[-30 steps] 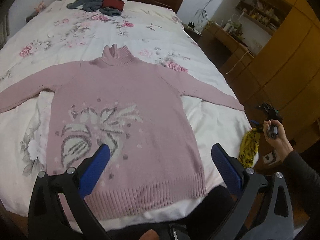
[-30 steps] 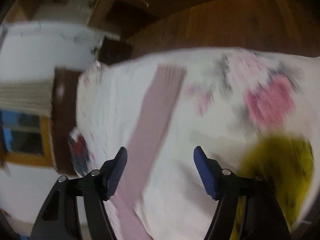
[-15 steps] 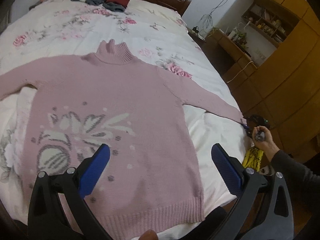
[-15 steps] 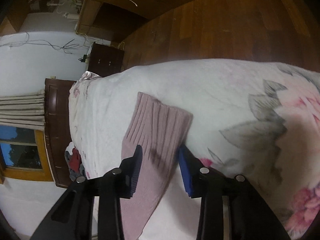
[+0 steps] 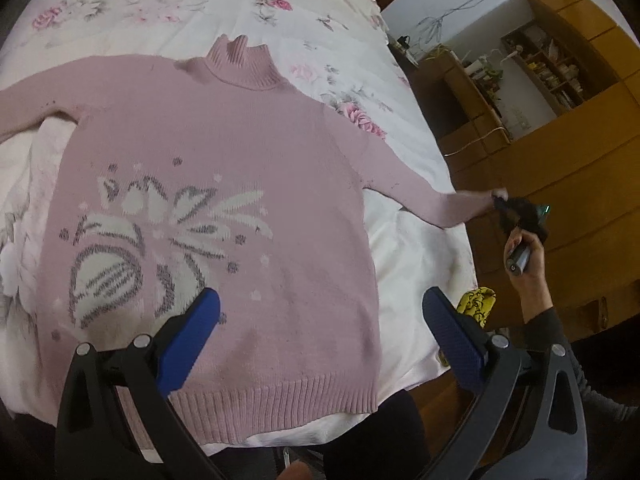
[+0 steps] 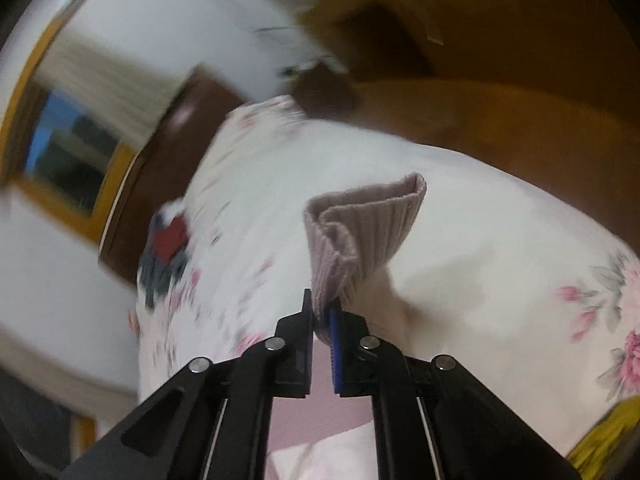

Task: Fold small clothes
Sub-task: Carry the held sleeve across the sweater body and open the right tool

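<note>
A pink turtleneck sweater (image 5: 224,208) with a white and grey flower pattern lies flat, front up, on a floral bedspread (image 5: 280,24). My left gripper (image 5: 320,316) hovers open above the sweater's hem, holding nothing. At the bed's right edge my right gripper (image 5: 508,204) is shut on the cuff of the sweater's right-hand sleeve (image 5: 452,208). In the right wrist view the ribbed sleeve cuff (image 6: 360,228) sticks up folded between the shut fingers of my right gripper (image 6: 322,320), lifted off the bedspread (image 6: 480,240).
Wooden cabinets (image 5: 560,128) and a shelf stand along the right of the bed. A yellow patterned cloth (image 5: 476,304) hangs at the bed's right corner. A pile of grey and red clothes (image 6: 168,248) lies near the headboard. A person's hand (image 5: 528,264) holds the right gripper.
The right gripper closed on the sleeve cuff and has lifted it off the bed. The left gripper moved closer over the sweater and stayed open.
</note>
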Available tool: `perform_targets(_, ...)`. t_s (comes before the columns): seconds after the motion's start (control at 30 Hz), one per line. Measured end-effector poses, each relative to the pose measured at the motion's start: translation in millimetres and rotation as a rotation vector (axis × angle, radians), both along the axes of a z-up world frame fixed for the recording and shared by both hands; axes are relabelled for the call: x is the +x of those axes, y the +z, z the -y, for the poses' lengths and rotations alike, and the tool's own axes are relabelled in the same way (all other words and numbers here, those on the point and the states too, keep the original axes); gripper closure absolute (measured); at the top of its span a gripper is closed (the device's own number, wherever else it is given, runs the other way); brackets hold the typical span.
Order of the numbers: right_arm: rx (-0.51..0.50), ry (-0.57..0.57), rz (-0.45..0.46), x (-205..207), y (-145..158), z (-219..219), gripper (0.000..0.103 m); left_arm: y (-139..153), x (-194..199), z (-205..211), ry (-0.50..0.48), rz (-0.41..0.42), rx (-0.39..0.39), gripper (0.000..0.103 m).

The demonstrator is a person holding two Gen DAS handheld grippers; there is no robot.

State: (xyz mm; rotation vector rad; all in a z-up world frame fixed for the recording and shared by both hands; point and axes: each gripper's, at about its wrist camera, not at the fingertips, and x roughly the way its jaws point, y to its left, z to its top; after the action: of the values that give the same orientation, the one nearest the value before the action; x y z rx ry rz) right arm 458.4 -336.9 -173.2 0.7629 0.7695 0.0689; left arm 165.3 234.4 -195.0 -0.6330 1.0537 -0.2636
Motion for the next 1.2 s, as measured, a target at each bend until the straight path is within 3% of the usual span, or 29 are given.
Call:
perform_targets(0.17, -0.180, 0.138, 0.091, 4.3, 49.1, -115.8, 0.096, 15.3, 7.8, -21.3, 0.050, 0.065, 0.033, 0.002)
perform_targets(0.3, -0.280, 0.248, 0.108, 9.8, 48.3, -206.4, 0.096, 28.6, 18.6, -40.0, 0.091, 0.129, 0.083, 0.002)
perform_targets(0.4, -0.353, 0.317, 0.089, 12.1, 25.9, -267.2, 0.096, 34.8, 33.7, -46.2, 0.082, 0.152, 0.129, 0.002)
perform_targets(0.47, -0.394, 0.353, 0.067, 9.6, 4.2, -300.7, 0.096, 32.2, 46.7, -50.3, 0.070, 0.141, 0.108, 0.003)
perform_targets(0.73, -0.747, 0.573, -0.028, -19.0, -125.0, -422.2, 0.095, -6.5, 120.5, -46.7, 0.002, 0.107, -0.131, 0.003)
perform_targets(0.8, -0.756, 0.614, -0.044, -39.7, -142.0, -425.9, 0.077, -22.4, 141.3, -37.2, -0.033, 0.083, -0.186, 0.003)
perform_targets(0.83, -0.731, 0.618, -0.025, -50.2, -141.7, -423.7, 0.071, -31.4, 153.1, -31.8, -0.043, 0.064, -0.204, 0.003)
perform_targets(0.87, -0.704, 0.629, -0.006, -59.4, -139.1, -420.9, 0.057, -43.2, 165.6, -26.1, -0.049, 0.038, -0.228, 0.003)
perform_targets(0.9, -0.683, 0.632, 0.010, -71.2, -134.7, -415.0, 0.052, -54.3, 174.6, -21.4, -0.053, 0.012, -0.252, 0.003)
perform_targets(1.07, -0.593, 0.597, 0.007, -129.3, -122.9, -369.7, 0.049, -114.7, 209.8, 1.0, -0.003, -0.158, -0.415, 0.003)
perform_targets(1.2, -0.486, 0.481, 0.013, -184.6, -118.3, -326.7, 0.040, -144.2, 232.0, 28.0, -0.012, -0.243, -0.447, 0.003)
